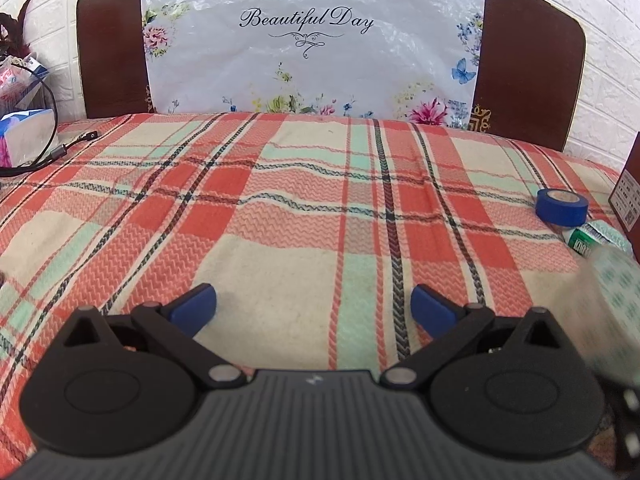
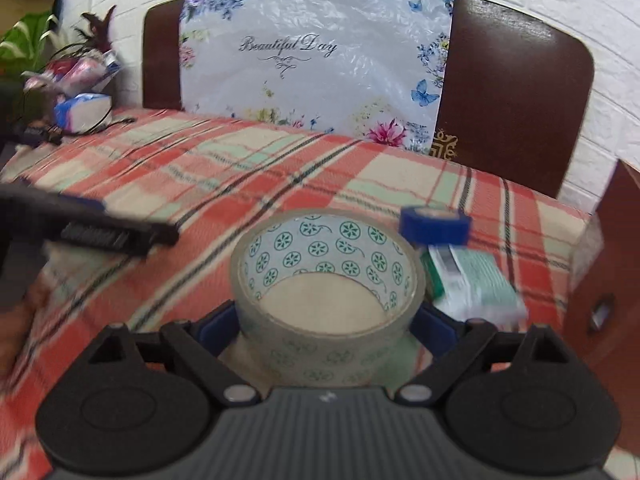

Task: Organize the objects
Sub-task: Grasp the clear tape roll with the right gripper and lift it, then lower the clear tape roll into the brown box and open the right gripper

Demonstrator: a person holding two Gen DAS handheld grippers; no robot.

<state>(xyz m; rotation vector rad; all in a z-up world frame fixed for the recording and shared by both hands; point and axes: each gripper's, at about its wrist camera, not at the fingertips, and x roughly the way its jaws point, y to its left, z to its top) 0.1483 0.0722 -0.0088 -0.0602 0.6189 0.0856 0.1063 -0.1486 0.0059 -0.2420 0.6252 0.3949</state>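
I have the clear tape roll (image 2: 328, 292) clamped between the right gripper (image 2: 326, 326) pads, carried above the plaid blanket (image 2: 248, 168); my left gripper (image 1: 314, 306) hangs spread and empty. Next I judge it needs a spot near the blue tape roll (image 2: 434, 226) and the soft green packet (image 2: 472, 284), set down gently since the glossy ring could roll on the ribbed cloth.

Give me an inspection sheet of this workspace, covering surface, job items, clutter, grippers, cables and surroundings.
Surface: red, cream and mint plaid cloth, wrinkled.
Job's things: clear packing tape roll with green-flower core, between the right gripper's fingers; blue tape roll and green-and-white packet lying on the cloth, right side.
Clutter: blue-and-white tissue pack and wrapped packets at far left.
Grippers: left gripper open, empty; right gripper shut on the clear roll.
Cables: black cable, far left.
Surroundings: brown headboard, floral plastic sheet, white brick wall.
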